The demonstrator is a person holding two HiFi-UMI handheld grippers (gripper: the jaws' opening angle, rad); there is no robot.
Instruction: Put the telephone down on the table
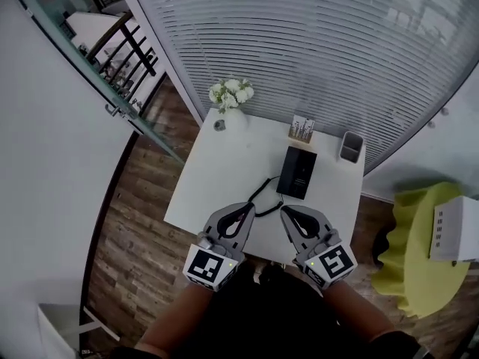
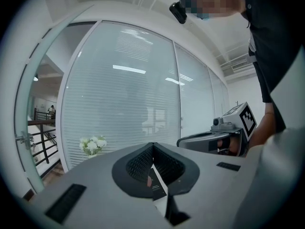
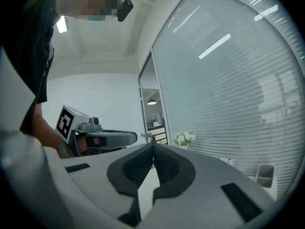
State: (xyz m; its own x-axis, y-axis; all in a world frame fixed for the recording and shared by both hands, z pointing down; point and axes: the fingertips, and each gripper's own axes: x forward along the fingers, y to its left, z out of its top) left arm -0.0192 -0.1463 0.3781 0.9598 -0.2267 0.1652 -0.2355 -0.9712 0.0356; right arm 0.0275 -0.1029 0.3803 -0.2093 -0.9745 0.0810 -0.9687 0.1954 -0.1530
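Telephone (image 1: 297, 173) lies on table (image 1: 221, 172), ahead of both tools, slightly right. Long axis runs away from person. Cord (image 1: 260, 192) trails toward left tool (image 1: 248, 209). Right tool (image 1: 286, 212) nearer. Both tools closed tight, holding nothing.

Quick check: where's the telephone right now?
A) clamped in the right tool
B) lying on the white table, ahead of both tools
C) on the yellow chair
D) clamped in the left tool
B: the telephone lies on the white table, beyond the tips of the left tool and the right tool, both of which are shut with nothing between the jaws.
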